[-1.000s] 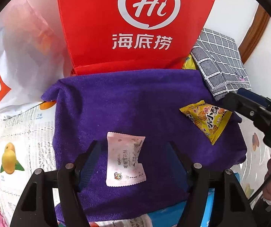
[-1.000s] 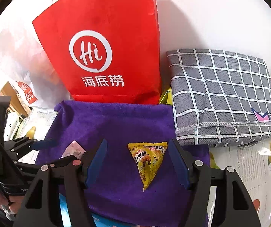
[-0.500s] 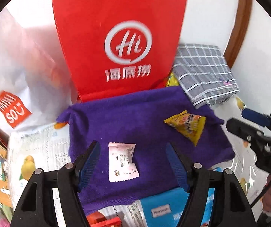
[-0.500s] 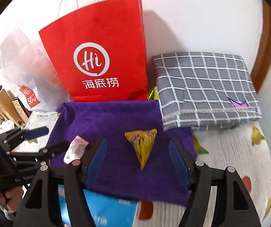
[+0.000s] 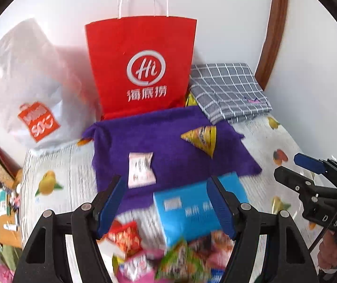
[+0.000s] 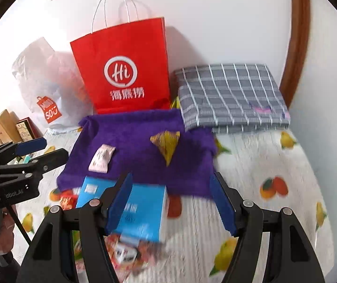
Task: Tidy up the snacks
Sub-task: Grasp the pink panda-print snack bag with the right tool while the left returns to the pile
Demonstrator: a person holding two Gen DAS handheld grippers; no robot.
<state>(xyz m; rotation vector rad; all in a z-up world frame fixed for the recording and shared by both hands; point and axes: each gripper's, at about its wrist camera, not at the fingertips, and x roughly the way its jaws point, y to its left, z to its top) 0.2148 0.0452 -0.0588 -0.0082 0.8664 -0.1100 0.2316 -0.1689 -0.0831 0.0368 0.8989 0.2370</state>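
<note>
A purple towel (image 5: 168, 141) (image 6: 133, 141) lies spread on the fruit-print cover. On it rest a pink-white snack packet (image 5: 140, 169) (image 6: 102, 158) and a yellow triangular snack bag (image 5: 202, 138) (image 6: 167, 143). My left gripper (image 5: 166, 202) hovers open and empty, back from the towel, over a blue box (image 5: 192, 214) and a heap of loose snacks (image 5: 159, 254). My right gripper (image 6: 170, 202) also stands open with nothing between its pads, above the blue box (image 6: 140, 210). Each gripper shows at the edge of the other's view (image 5: 309, 172) (image 6: 34, 155).
A red paper bag (image 5: 142, 68) (image 6: 126, 70) stands against the wall behind the towel. A white plastic bag (image 5: 31, 89) sits to its left, a folded grey checked cloth (image 5: 229, 89) (image 6: 232, 96) to its right. Boxes (image 6: 8, 127) line the far left. A person's hand (image 6: 1, 235) holds the left gripper.
Both grippers have pulled back and risen away from the towel. The two packets stay on the towel, now smaller in view, and the blue box and loose snacks have come into sight.
</note>
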